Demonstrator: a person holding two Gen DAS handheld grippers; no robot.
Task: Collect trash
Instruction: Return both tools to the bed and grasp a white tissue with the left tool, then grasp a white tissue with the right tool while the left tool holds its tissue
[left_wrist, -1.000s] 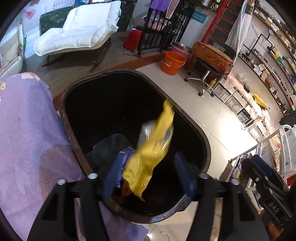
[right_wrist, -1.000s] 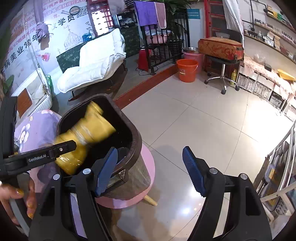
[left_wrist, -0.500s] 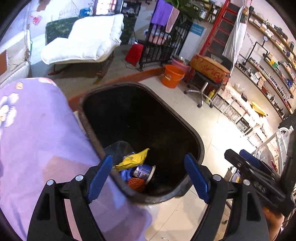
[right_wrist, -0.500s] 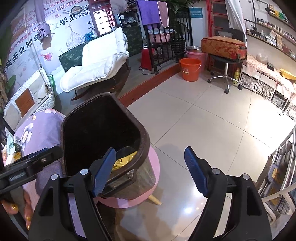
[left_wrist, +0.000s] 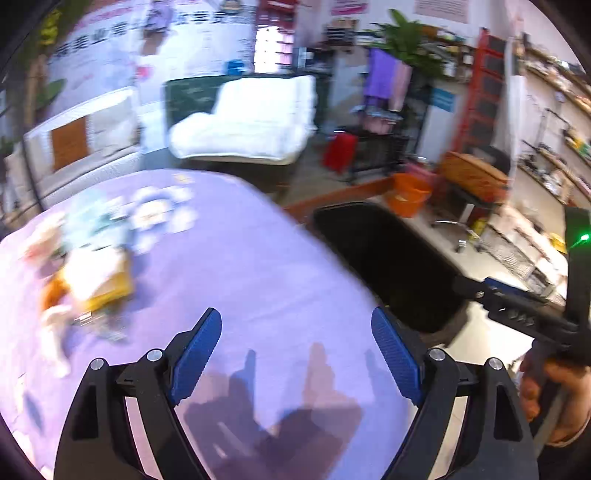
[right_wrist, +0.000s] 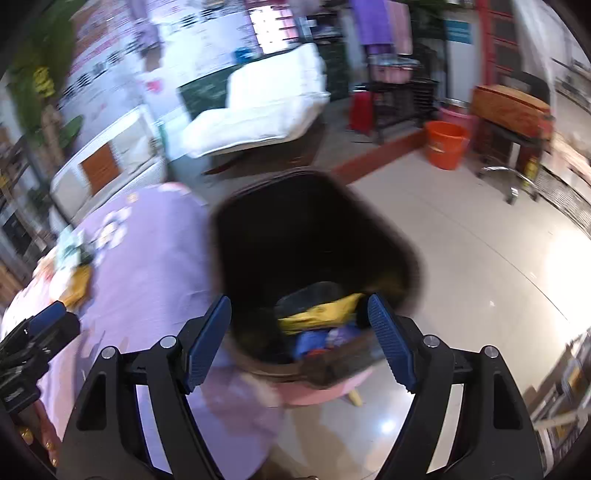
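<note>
My left gripper (left_wrist: 295, 321) hangs over the purple tablecloth (left_wrist: 240, 266), its jaws still opening with nothing between them. A blurred heap of trash (left_wrist: 88, 280), yellow and white wrappers, lies on the cloth to its left. The dark trash bin (left_wrist: 388, 258) stands off the table's right edge. My right gripper (right_wrist: 299, 306) is open and empty above the bin's near rim (right_wrist: 314, 240). Inside the bin lie a yellow wrapper (right_wrist: 321, 314) and blue scraps. The left gripper (right_wrist: 40, 332) shows at the left edge of the right wrist view, near the heap of trash (right_wrist: 74, 273).
The bin rests on a pink stool (right_wrist: 332, 391) on a glossy tiled floor. Behind are a white lounge chair (left_wrist: 251, 125), an orange bucket (left_wrist: 410, 194), a swivel stool (left_wrist: 476, 177) and wall shelves. A hand (left_wrist: 554, 398) grips the right tool.
The yellow wrapper left my left gripper and dropped into the bin. The left gripper then swung left from the bin over the table. The right gripper swung left over the bin.
</note>
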